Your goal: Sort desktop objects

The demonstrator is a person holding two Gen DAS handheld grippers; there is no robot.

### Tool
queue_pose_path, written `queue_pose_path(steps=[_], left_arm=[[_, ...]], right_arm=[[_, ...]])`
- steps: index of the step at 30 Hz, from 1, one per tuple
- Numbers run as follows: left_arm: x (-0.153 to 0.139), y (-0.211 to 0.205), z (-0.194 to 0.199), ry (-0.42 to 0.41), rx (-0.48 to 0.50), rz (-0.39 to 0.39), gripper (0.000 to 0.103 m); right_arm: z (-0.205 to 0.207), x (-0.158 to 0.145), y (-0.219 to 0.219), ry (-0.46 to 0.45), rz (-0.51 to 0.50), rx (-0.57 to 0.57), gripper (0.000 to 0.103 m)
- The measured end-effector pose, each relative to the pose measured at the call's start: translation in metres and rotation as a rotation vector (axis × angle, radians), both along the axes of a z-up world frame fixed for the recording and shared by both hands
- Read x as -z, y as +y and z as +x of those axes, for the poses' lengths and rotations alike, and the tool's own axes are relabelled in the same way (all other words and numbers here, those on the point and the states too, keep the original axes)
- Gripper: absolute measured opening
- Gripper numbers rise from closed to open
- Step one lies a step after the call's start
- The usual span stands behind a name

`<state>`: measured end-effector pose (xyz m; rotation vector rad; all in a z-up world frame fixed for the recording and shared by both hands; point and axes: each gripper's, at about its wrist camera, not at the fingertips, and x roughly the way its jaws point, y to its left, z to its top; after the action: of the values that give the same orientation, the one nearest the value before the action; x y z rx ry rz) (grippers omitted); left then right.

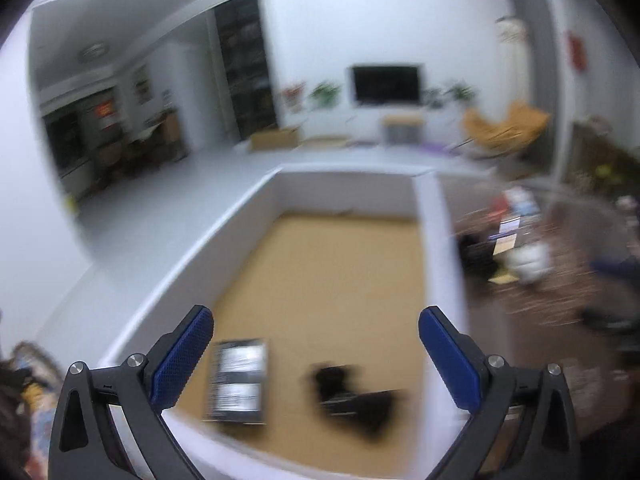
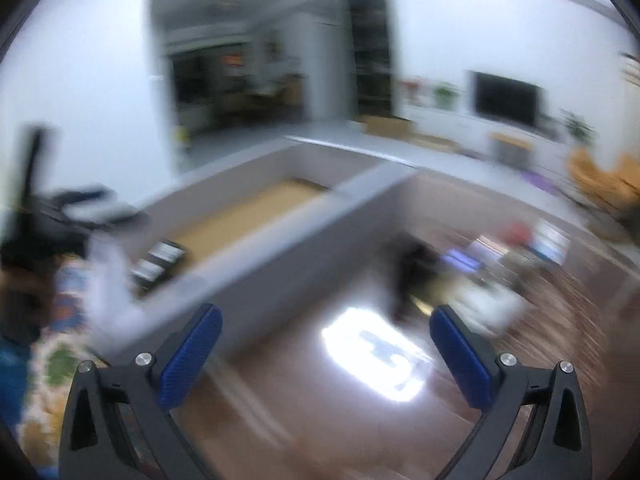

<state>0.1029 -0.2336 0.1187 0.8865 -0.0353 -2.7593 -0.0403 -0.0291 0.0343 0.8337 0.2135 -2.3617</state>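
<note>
Both views are smeared with motion blur, so fine detail is hard to read. The left hand-held gripper point(image 1: 316, 344) is spread wide, its blue pads point(image 1: 182, 360) well apart and nothing between them — it grips nothing. It hangs over a white-walled tray point(image 1: 426, 216) with a tan floor that sits along the left side of the bench point(image 1: 520, 320). Inside the tray, near its front edge, lie two things: a dark flat box with pale printing point(image 1: 238, 380) toward the front-left corner and a black lumpy object point(image 1: 352, 392) just to its right, the two apart from each other. What the black one is, the blur does not allow me to say.

Over to the right wrist view — the right hand-held gripper point(image 2: 326, 344) is just as wide, blue pads point(image 2: 192, 356) far apart, empty, touching nothing. Below it is the brown wood-grain bench top with a bright white glare patch point(image 2: 376, 360) between the fingers. Beyond the right finger, toward the far right of the bench, sits a jumble of desktop objects point(image 2: 480, 272) — black, white, red and blue shapes, too blurred to name one by one. The tray's white wall point(image 2: 280, 248) runs diagonally to the left of this gripper, the printed box point(image 2: 160, 264) visible inside it near the front. At the left edge of this view is a blurred black shape that looks like the other gripper, with something white point(image 2: 108, 280) below it.
</note>
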Motion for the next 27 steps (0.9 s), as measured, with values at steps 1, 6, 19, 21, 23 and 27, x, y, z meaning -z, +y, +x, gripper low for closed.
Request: queue_pose_path(steps=[1, 6, 19, 21, 23, 27], left_arm=[[-0.006, 0.022, 0.002, 0.011, 0.058, 0.016, 0.103], [0.004, 0.125, -0.010, -0.038, 0.282, 0.062, 0.103], [0.160, 0.232, -0.124, -0.369, 0.271, 0.042, 0.103], [0.162, 0.234, -0.130, -0.359, 0.272, 0.066, 0.103], [0.165, 0.233, -0.134, -0.357, 0.272, 0.099, 0.103], [0.170, 0.231, -0.143, -0.351, 0.297, 0.118, 0.103]], right_arm=[[-0.005, 0.009, 0.027, -0.026, 0.033, 0.047, 0.103], [-0.029, 0.057, 0.140, -0.166, 0.154, 0.273, 0.103], [-0.052, 0.075, 0.188, -0.237, 0.092, 0.375, 0.103], [-0.051, 0.076, 0.189, -0.239, 0.093, 0.390, 0.103], [-0.058, 0.079, 0.187, -0.255, 0.105, 0.398, 0.103], [-0.047, 0.087, 0.187, -0.264, 0.134, 0.411, 0.103]])
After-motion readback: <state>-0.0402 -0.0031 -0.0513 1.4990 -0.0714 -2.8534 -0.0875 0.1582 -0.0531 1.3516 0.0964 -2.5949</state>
